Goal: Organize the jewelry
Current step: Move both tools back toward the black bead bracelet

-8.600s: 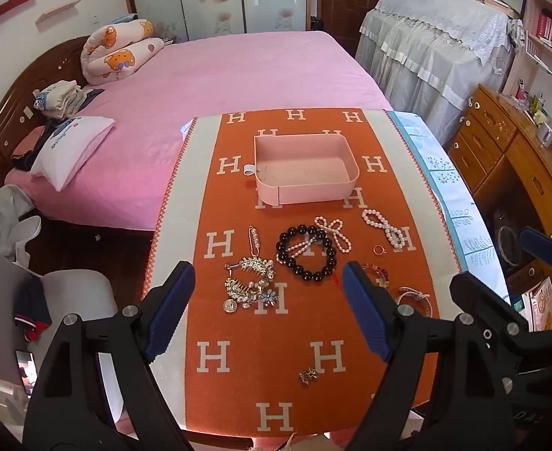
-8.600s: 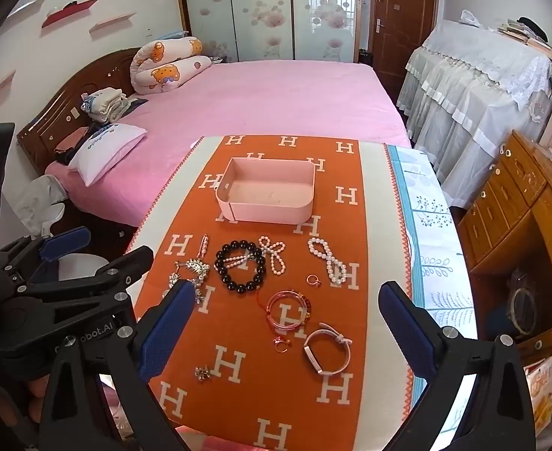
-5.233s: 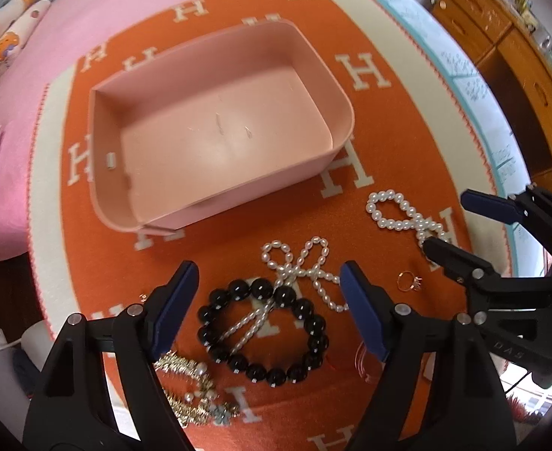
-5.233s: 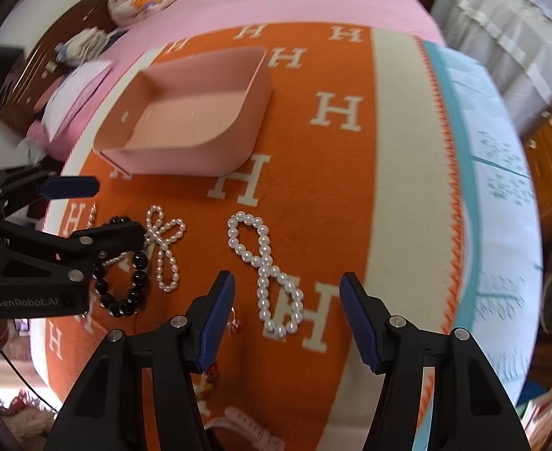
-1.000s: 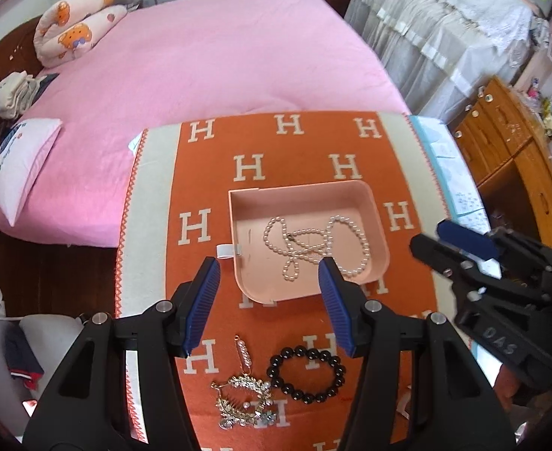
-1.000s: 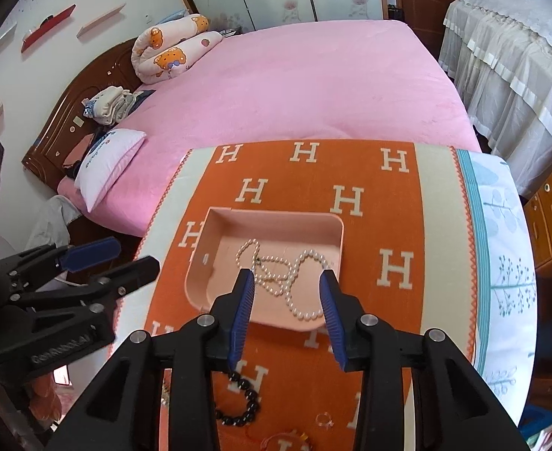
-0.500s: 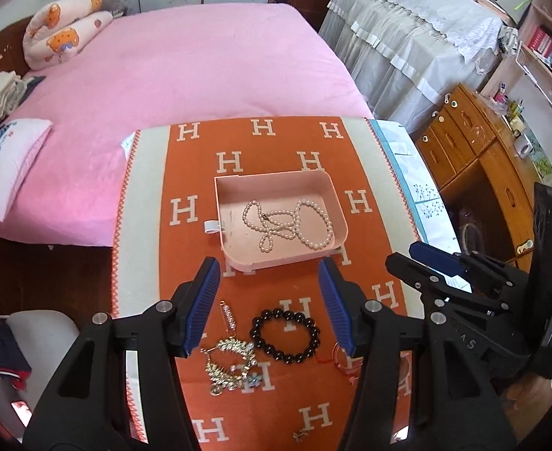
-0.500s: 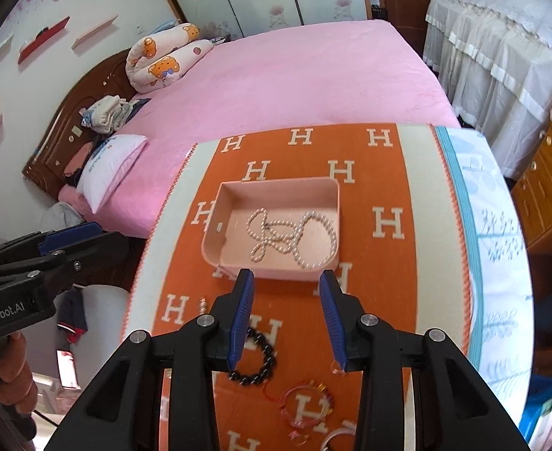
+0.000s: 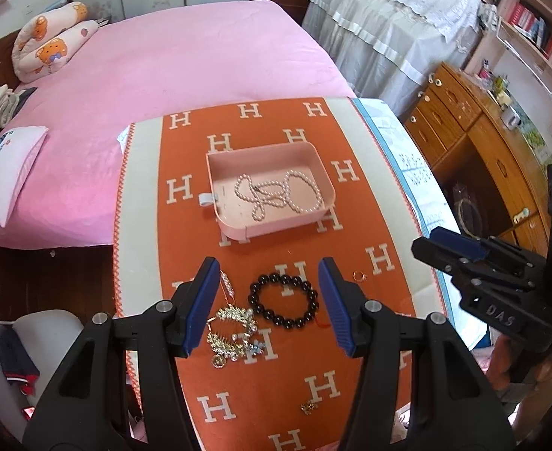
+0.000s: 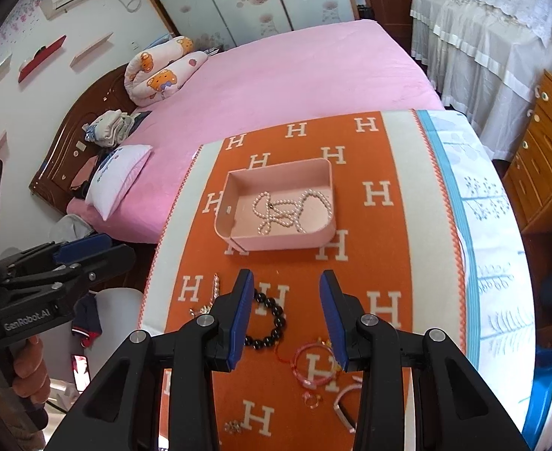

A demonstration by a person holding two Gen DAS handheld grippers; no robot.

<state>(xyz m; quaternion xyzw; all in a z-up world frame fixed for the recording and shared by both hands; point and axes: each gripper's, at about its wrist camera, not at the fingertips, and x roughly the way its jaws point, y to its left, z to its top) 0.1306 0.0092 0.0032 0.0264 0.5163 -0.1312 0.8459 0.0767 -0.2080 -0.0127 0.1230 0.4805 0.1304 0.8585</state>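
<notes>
A pink tray (image 9: 326, 188) stands mid-cloth with two pearl strands (image 9: 276, 197) lying tangled inside it. Nearer me on the orange cloth lie a black bead bracelet (image 9: 283, 300), a gold brooch cluster (image 9: 231, 329), a small ring (image 9: 358, 275) and a tiny earring (image 9: 308, 407). My left gripper (image 9: 266, 263) hovers open and empty above the black bracelet. The right wrist view shows the tray (image 10: 276, 242), pink bangles (image 10: 313, 366) and a white bracelet (image 10: 345, 402). My right gripper (image 10: 286, 276) hangs open and empty above them, short of the tray.
The orange H-pattern cloth (image 9: 261, 376) covers a table with a pink bed (image 9: 163, 56) behind it. A wooden dresser (image 9: 482, 143) stands to the right and a white chair (image 9: 47, 334) at the near left. A hand (image 10: 28, 372) holds the left gripper's handle.
Both grippers have drawn back and up from the tray, which now looks smaller and farther. The black bracelet, brooch, bangles and earring have come into view below the fingers.
</notes>
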